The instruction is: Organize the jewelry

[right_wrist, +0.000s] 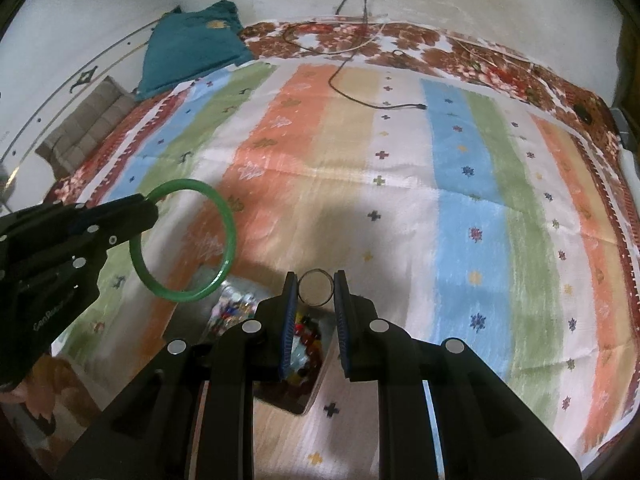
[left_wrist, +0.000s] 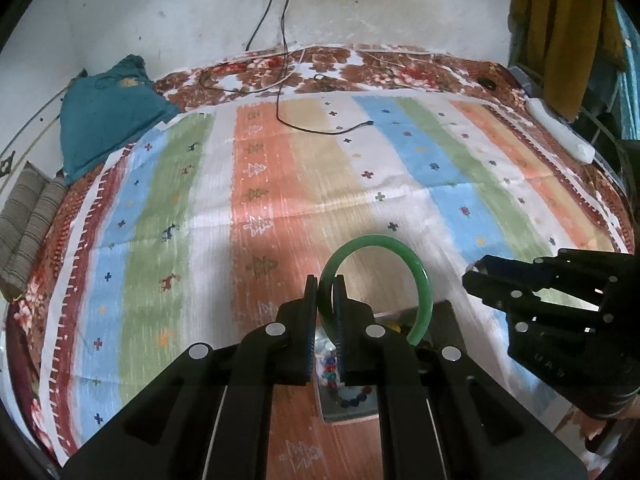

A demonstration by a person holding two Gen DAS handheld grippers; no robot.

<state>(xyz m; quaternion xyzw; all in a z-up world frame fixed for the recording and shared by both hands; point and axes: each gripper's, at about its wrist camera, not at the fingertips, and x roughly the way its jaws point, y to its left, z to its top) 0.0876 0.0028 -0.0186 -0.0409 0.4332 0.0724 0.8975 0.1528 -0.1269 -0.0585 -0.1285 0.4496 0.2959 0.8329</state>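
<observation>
Nearest, under both grippers, a small box [right_wrist: 298, 384] of mixed coloured beads [left_wrist: 352, 394] sits on the bed, with a clear bag [right_wrist: 236, 304] of more beads just beside it.

The left gripper [left_wrist: 326, 284] has its jaws clamped on the rim of one green bangle [left_wrist: 424, 280], which hangs in the air over the box. The right gripper [right_wrist: 316, 280] has its jaws pressed on either side of one thin metal ring [right_wrist: 316, 288], also held off the bedspread [right_wrist: 460, 200]. Neither piece touches the cloth.

My reading is that both pieces have been lifted out and now want a clear spot on the spread. To do it well, I'd keep the two grippers well apart so the bangle doesn't knock the ring. Each should be lowered until its piece rests flat before the jaws let go. The ring is slight and held only by its edges, so it could roll away if dropped.

Count: two grippers, one bangle, one ring, one box.

Farther off, a black cable [left_wrist: 320, 128] trails across the stripes. At the far left lie one teal cushion [left_wrist: 108, 108] and one folded striped cloth [left_wrist: 28, 224].
</observation>
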